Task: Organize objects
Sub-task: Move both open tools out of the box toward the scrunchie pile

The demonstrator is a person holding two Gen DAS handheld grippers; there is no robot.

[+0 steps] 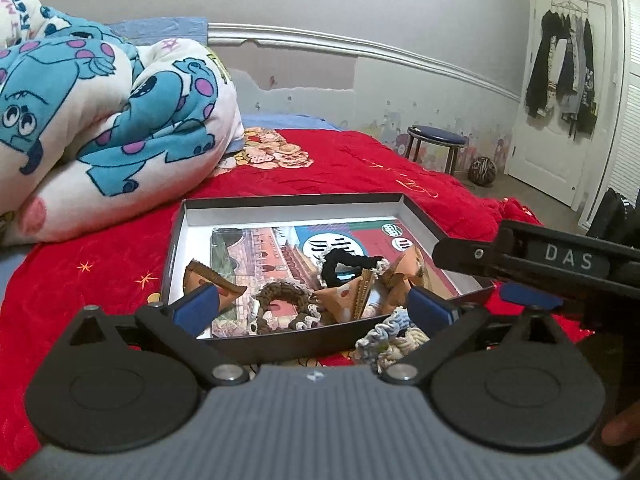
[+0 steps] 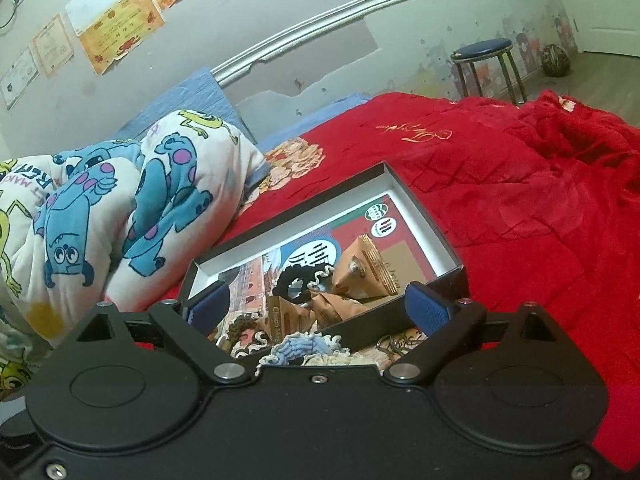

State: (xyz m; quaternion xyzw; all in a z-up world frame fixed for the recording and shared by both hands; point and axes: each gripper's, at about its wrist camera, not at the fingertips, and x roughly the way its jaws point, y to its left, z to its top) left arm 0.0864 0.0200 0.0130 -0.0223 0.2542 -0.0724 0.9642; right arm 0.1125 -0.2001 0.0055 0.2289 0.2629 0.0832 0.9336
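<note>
A shallow black box [image 1: 304, 200] [image 2: 424, 204] with a white inside lies on the red blanket. It holds a black scrunchie [image 1: 346, 262] [image 2: 294, 282], a brown scrunchie [image 1: 280, 296], tan snack packets [image 1: 212, 280] [image 2: 360, 264] and a printed card. A blue-and-white scrunchie [image 1: 380, 334] [image 2: 298, 346] and a cream one [image 1: 404, 344] lie outside the box at its near edge. My left gripper [image 1: 314, 306] stands open over the near rim, nothing between its fingers. My right gripper [image 2: 316, 308] is open too; from the left wrist view its body [image 1: 560, 264] is at the right.
A rolled cartoon-print quilt [image 1: 104, 120] [image 2: 104, 208] lies left of the box. The red blanket [image 2: 540, 200] stretches to the right. A blue stool [image 1: 436, 146] [image 2: 486, 64] and a ball [image 1: 482, 172] stand on the floor by the wall. Clothes hang on a door [image 1: 560, 72].
</note>
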